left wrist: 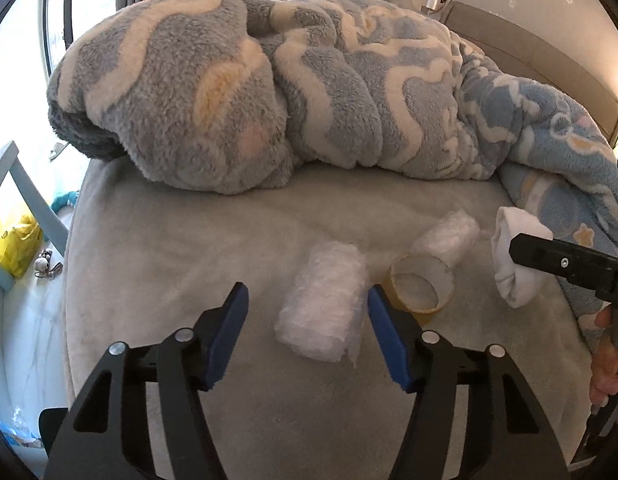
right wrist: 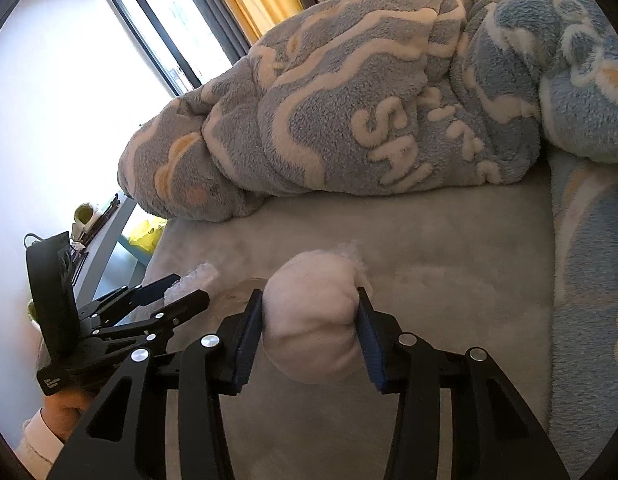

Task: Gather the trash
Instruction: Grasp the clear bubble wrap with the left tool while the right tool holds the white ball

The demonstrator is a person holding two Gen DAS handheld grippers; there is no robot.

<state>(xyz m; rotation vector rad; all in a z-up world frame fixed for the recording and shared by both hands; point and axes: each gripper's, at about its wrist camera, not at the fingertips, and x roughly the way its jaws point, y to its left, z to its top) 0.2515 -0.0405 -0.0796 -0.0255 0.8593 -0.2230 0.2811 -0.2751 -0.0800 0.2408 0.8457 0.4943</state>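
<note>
On the grey bed sheet [left wrist: 229, 248] lie a roll of bubble wrap [left wrist: 323, 300], an empty brown tape core [left wrist: 422, 282] to its right, and a second bubble wrap roll [left wrist: 449, 236] behind the core. My left gripper [left wrist: 307, 300] is open, its blue pads on either side of the near bubble wrap roll. My right gripper [right wrist: 309, 312] is shut on a white rolled sock [right wrist: 311, 320]; the sock also shows at the right of the left wrist view [left wrist: 513, 256]. The left gripper shows in the right wrist view [right wrist: 165, 288].
A heaped blue and cream fleece blanket [left wrist: 309, 92] covers the back of the bed and runs down its right side [right wrist: 589, 280]. A yellow bag [left wrist: 17, 248] and a pale blue chair frame [left wrist: 25, 200] are on the floor to the left.
</note>
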